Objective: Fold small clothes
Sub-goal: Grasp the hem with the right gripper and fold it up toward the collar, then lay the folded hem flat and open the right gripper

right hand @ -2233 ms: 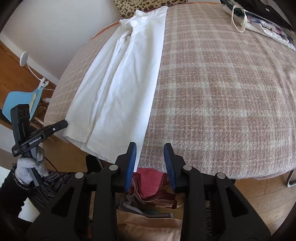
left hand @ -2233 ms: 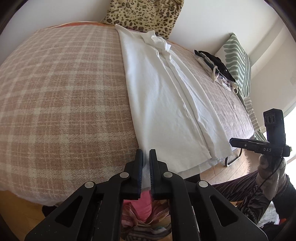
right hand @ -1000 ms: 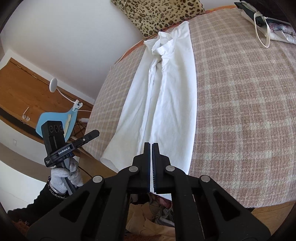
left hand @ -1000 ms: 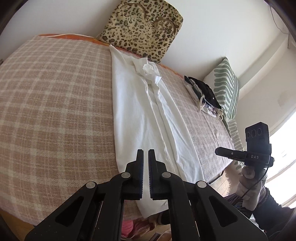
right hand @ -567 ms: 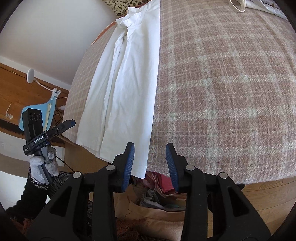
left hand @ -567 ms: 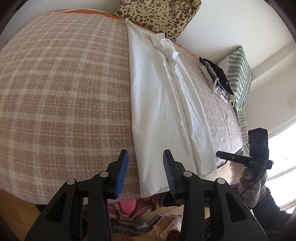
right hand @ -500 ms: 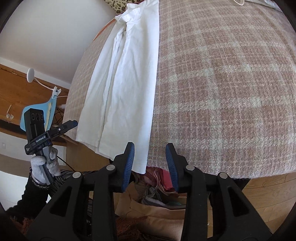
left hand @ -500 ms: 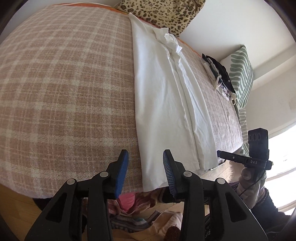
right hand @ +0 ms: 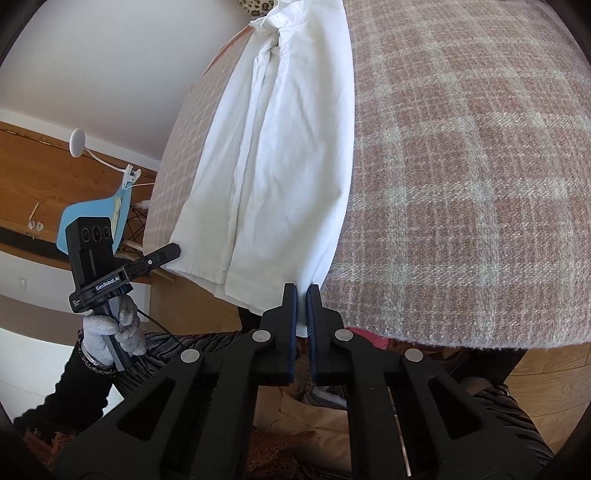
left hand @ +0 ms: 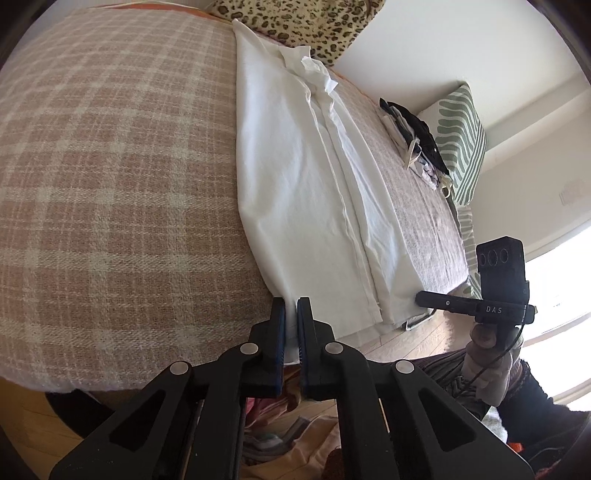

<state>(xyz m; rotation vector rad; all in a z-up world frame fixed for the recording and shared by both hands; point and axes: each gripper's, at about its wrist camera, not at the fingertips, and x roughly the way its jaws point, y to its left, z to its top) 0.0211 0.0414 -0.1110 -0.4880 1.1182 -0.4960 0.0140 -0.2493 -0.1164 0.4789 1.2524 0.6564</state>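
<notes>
A pink and cream plaid blanket [left hand: 110, 177] is spread over the bed and fills most of the space ahead of the jaws in both wrist views. Far beyond the jaws, at the bed's head, a leopard-print cushion [left hand: 306, 18] is seen against the white wall. To the right of the left jaws, a pile of dark and light clothes [left hand: 413, 136] is laid on the blanket beside a green-and-white patterned pillow [left hand: 461, 140]. Left of the right jaws, a light blue chair [right hand: 96, 218] and a white clip lamp [right hand: 78, 142] are seen before wooden panelling.
</notes>
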